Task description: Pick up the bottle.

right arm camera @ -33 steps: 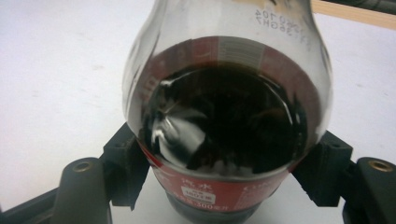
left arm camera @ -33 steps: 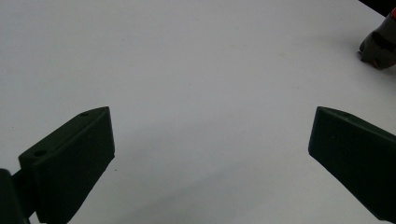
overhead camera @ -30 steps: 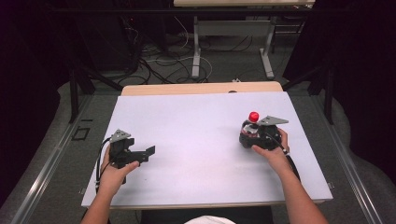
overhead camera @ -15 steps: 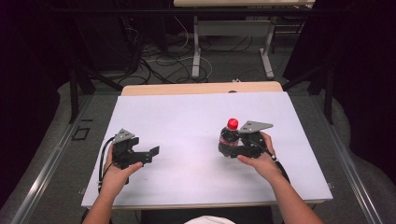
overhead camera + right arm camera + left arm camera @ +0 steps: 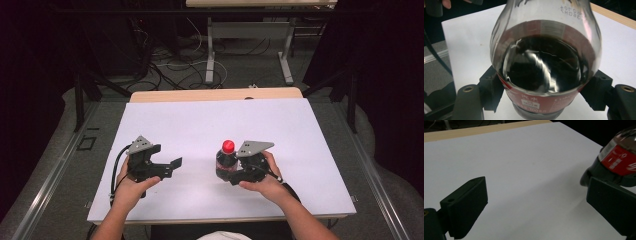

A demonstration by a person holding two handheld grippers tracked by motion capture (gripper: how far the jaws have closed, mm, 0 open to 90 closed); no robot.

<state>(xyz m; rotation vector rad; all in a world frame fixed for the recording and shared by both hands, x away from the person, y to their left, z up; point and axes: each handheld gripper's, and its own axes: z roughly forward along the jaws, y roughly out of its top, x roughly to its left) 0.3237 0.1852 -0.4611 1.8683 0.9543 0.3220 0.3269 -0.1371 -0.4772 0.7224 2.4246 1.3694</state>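
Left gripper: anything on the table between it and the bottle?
Nothing. In the high view, only bare white table top separates the left gripper from the bottle clamped in the right gripper. The left gripper view shows the same bare stretch.

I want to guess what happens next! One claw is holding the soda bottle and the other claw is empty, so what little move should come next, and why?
Probably the left gripper should slide toward the bottle. Its jaws stand open with nothing between them, and the bottle's red cap is on. The right gripper already clamps the bottle's body, so it seems ready to steady it.
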